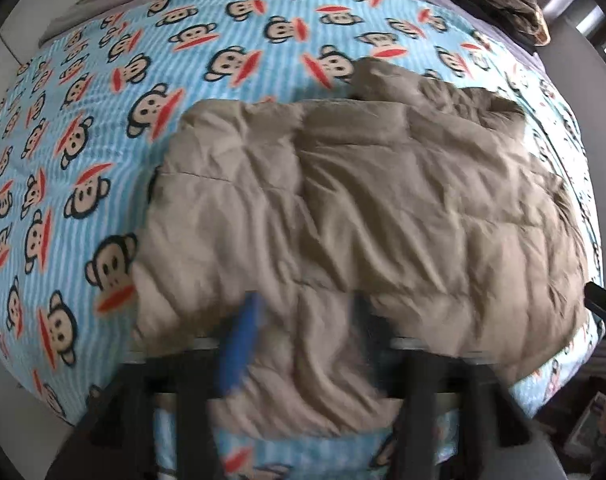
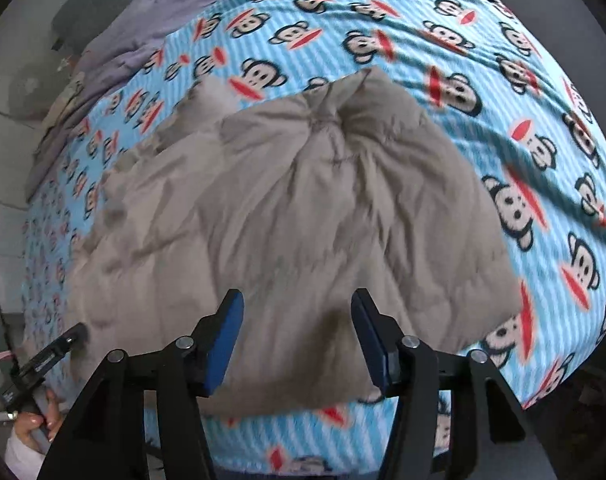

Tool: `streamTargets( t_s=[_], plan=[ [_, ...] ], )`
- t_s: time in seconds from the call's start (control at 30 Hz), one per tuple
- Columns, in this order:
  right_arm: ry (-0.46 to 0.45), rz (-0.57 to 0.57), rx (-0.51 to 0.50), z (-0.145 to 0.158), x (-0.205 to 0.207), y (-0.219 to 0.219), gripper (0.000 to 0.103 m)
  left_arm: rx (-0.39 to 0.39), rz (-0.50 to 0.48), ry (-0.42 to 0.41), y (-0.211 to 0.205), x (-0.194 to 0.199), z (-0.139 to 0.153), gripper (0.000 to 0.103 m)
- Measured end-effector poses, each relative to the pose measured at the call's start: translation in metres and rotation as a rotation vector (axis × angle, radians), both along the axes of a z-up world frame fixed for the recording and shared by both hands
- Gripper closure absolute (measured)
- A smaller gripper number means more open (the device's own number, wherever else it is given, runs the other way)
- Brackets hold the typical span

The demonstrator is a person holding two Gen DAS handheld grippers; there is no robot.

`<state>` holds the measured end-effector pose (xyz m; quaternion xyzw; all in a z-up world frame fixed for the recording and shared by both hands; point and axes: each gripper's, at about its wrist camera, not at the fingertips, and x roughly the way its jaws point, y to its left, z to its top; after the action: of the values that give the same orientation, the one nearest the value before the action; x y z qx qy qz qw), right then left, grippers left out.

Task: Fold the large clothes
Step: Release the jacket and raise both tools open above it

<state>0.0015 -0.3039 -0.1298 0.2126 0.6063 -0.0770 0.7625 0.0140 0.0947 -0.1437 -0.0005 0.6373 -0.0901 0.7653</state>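
**Quilted coat, folded, lying on bed**

Tan padded coat (image 2: 295,216) is lying in a folded bundle at the centre of both views, resting on the monkey-print blanket (image 2: 483,40). Right gripper (image 2: 297,336) is hovering over its near edge, jaws standing apart and holding nothing. Left gripper (image 1: 303,344), blurred at the lower frame, is likewise gaping and empty, seemingly letting the fold settle.

Beige quilted puffer jacket (image 1: 343,216), crumpled and wrinkled, folded into a rough rectangle, lying flat on blue monkey-print blanket (image 1: 103,120), near its front edge
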Motion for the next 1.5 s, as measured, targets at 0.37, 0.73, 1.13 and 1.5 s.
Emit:
streamTargets(
  t_s=[0.37,0.73,1.13,1.5],
  plan=[
    [-0.037,0.128,0.029,0.014,-0.03,-0.001,0.031,0.002,0.053,-0.102,-0.037,-0.062,0.036,0.007],
    [-0.02,0.2,0.063,0.009,-0.057,0.004,0.021,0.019,0.115,-0.104,-0.025,-0.104,0.04,0.0],
    [0.0,0.237,0.118,-0.02,-0.036,0.121,0.0,0.022,0.054,-0.025,0.067,-0.051,0.015,0.0],
    [0.132,0.094,0.377,-0.075,-0.032,0.163,0.0,0.023,0.01,0.024,0.085,-0.035,-0.01,0.0]
  ],
)
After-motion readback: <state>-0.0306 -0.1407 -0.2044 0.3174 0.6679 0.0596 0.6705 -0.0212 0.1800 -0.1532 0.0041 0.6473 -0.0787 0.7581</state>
